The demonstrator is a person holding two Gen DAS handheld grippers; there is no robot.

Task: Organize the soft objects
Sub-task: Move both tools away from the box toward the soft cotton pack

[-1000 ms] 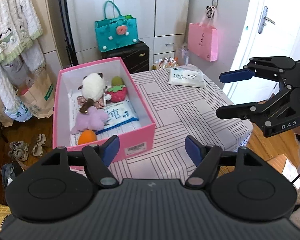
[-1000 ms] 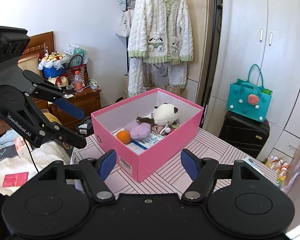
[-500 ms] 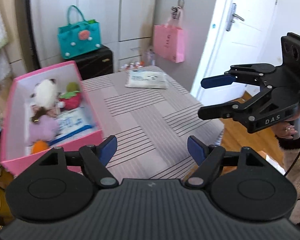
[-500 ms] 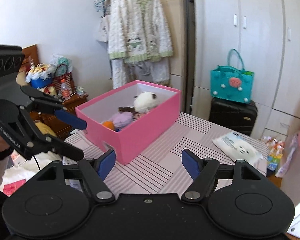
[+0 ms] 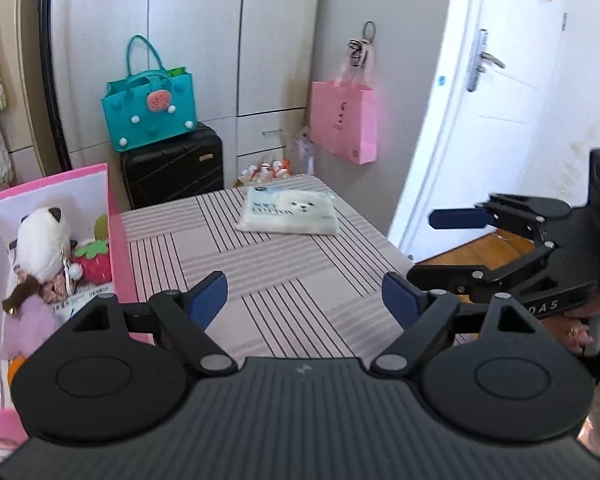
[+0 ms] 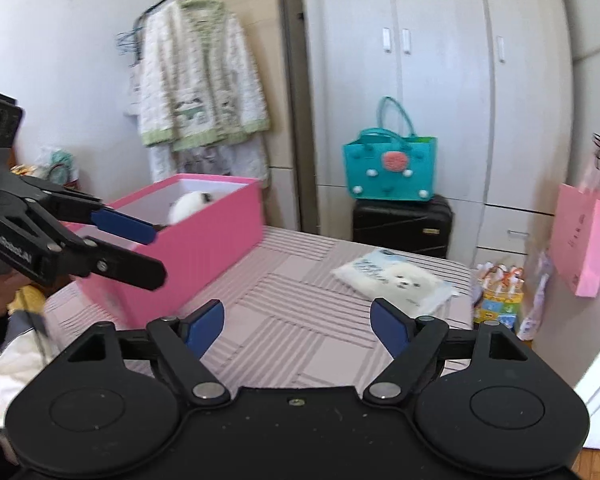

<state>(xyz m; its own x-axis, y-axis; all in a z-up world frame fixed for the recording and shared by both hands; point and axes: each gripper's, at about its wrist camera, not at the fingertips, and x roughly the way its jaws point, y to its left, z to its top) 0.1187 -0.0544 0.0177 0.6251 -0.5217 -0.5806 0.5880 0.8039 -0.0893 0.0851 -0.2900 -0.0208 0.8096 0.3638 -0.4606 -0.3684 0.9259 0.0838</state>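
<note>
Two grippers now face the striped table (image 5: 284, 280) rather than the pink box (image 6: 204, 236), and that is the change that matters: a second ago both cameras were centred on the box, and since then both views have swung toward the far right corner of the table. The left gripper (image 5: 306, 300) has nothing between its blue pads; its jaws are opening and stand wide. The right gripper (image 6: 296, 326) is likewise empty, its jaws opening too.

The one soft thing not yet put away is the white packet with a puppy face (image 5: 290, 212), lying flat near the table's far edge, at about twelve o'clock from the left gripper and at about one o'clock from the right gripper (image 6: 398, 278). Neither gripper touches it; both are well short of it.

Already inside the pink box, at about nine o'clock in the left wrist view, sit a white plush animal (image 5: 40, 244), a strawberry toy (image 5: 96, 264) and a lilac plush (image 5: 32, 320), with a printed packet under them.

My reading: the sorting is mostly done, and the widening jaws suggest a reach for the packet. It looks soft and slippery, so a pinch along one edge may let it sag or slide.
</note>
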